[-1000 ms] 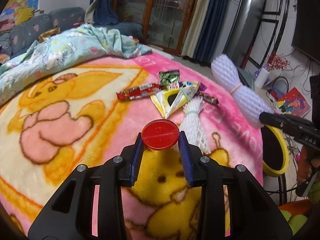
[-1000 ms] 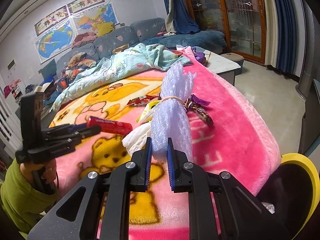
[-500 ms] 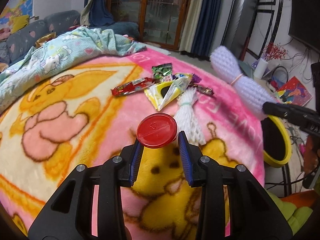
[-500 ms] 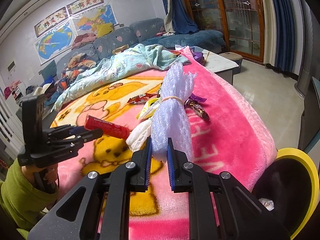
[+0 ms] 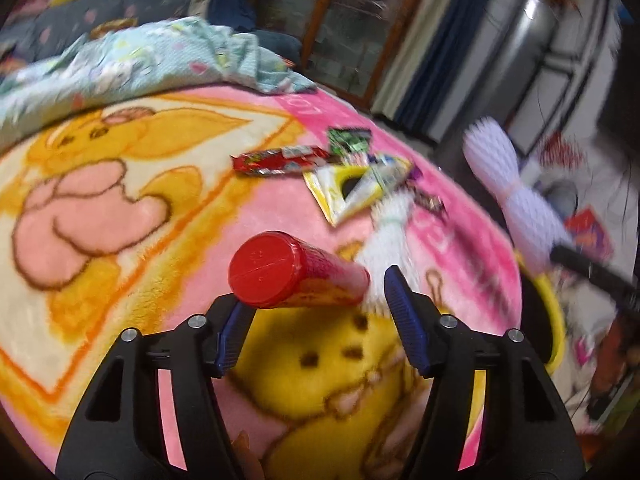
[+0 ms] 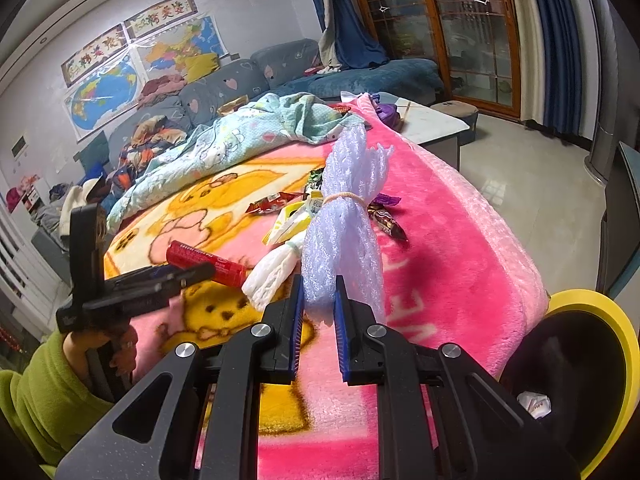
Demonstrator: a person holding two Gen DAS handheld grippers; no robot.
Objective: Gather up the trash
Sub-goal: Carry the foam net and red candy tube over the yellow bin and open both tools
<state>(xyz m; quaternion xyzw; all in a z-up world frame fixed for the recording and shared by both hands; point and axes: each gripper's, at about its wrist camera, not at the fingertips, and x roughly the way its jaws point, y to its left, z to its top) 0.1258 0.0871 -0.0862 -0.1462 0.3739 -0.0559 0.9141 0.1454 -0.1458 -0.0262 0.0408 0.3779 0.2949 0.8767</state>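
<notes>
My left gripper (image 5: 316,312) is open; the red tube (image 5: 288,276) lies slanted across the gap, resting on the left finger, over the pink cartoon blanket (image 5: 120,200). It also shows in the right wrist view (image 6: 206,262) beside the left gripper (image 6: 176,278). My right gripper (image 6: 318,312) is shut on a bundle of pale purple foam netting (image 6: 346,216), held above the blanket; the bundle shows in the left wrist view (image 5: 508,188). A white foam net (image 6: 272,272), a yellow wrapper (image 5: 352,192) and a red wrapper (image 5: 280,160) lie on the blanket.
A yellow-rimmed black bin (image 6: 580,372) stands at the blanket's right edge with some paper inside. A light blue blanket (image 6: 224,152) is bunched at the far side. A sofa (image 6: 240,84) and glass doors (image 6: 460,32) lie beyond.
My left gripper's jaws have opened wide and the red tube has tipped over to the left between them. My right gripper still holds the purple netting, almost unmoved.
</notes>
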